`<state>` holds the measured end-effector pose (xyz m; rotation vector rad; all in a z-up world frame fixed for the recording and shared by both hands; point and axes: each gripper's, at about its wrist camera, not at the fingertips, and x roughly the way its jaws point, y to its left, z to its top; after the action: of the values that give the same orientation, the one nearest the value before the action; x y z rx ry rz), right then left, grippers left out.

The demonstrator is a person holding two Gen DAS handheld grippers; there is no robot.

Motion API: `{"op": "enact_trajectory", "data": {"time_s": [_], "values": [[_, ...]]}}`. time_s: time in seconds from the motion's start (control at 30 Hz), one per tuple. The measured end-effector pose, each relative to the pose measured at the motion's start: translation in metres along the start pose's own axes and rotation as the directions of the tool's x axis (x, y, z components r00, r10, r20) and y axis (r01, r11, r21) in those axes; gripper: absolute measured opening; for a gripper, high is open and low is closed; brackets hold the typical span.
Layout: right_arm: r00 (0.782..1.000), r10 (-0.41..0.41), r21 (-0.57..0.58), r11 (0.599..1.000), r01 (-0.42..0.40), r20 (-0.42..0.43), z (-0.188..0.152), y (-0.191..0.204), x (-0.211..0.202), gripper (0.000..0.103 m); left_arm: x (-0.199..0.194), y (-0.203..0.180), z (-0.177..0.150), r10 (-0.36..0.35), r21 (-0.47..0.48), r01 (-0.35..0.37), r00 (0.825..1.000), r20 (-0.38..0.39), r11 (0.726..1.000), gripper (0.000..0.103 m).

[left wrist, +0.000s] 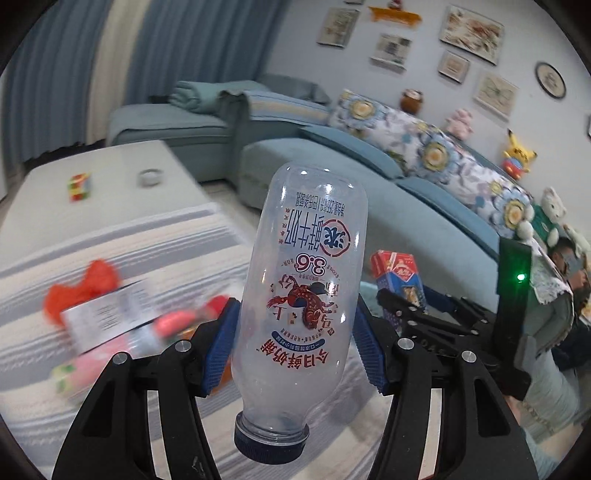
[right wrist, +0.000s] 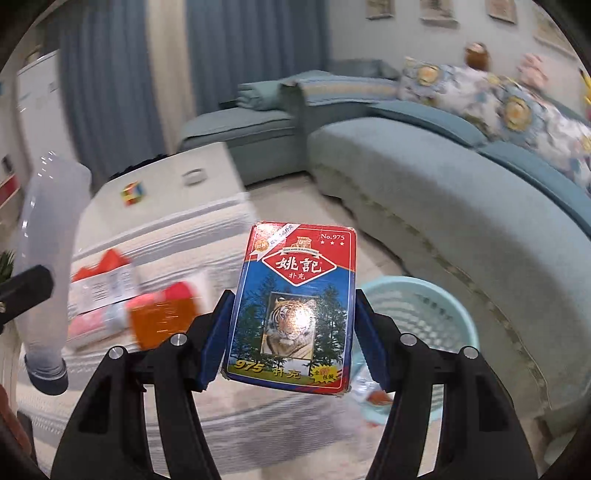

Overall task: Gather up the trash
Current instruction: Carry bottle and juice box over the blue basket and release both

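Both my wrist cameras looked forward, close over their fingers, sharing the table (left wrist: pixel 110 192) (right wrist: pixel 207 162) and far sofa (left wrist: pixel 303 155) (right wrist: pixel 424 166).

Home living room: blue sofa (right wrist: pixel 424 177), curtains (left wrist: pixel 66 74), framed wall pictures (left wrist: pixel 471 33)
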<state>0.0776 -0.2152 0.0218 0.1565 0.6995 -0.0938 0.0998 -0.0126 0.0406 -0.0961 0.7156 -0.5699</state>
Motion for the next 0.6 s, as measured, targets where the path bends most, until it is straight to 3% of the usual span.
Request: {"op": "enact_trajectory", "data": {"time_s": [0.13, 0.3, 0.4, 0.6], "values": [[0.999, -0.048, 0.104, 0.993, 0.050, -0.019, -0.006, -0.057, 0.012, 0.060, 0.044, -0.041, 0.005, -0.039, 0.046, 0.041, 0.998, -0.057, 0.998, 0.057], [0.989, -0.059, 0.246, 0.965, 0.092, -0.138, -0.024, -0.114, 0.043, 0.060, 0.104, -0.071, -0.001, -0.029, 0.087, 0.044, 0.986, -0.165, 0.995, 0.057], [0.974, -0.066, 0.276, 0.953, 0.126, -0.216, -0.037, -0.129, 0.063, 0.060, 0.140, -0.079, -0.012, -0.019, 0.097, 0.044, 0.970, -0.244, 0.994, 0.057], [0.923, -0.021, 0.324, 0.933, 0.156, -0.383, -0.064, -0.145, 0.106, 0.060, 0.201, -0.083, -0.042, 0.008, 0.098, 0.031, 0.928, -0.372, 0.995, 0.058]]}}
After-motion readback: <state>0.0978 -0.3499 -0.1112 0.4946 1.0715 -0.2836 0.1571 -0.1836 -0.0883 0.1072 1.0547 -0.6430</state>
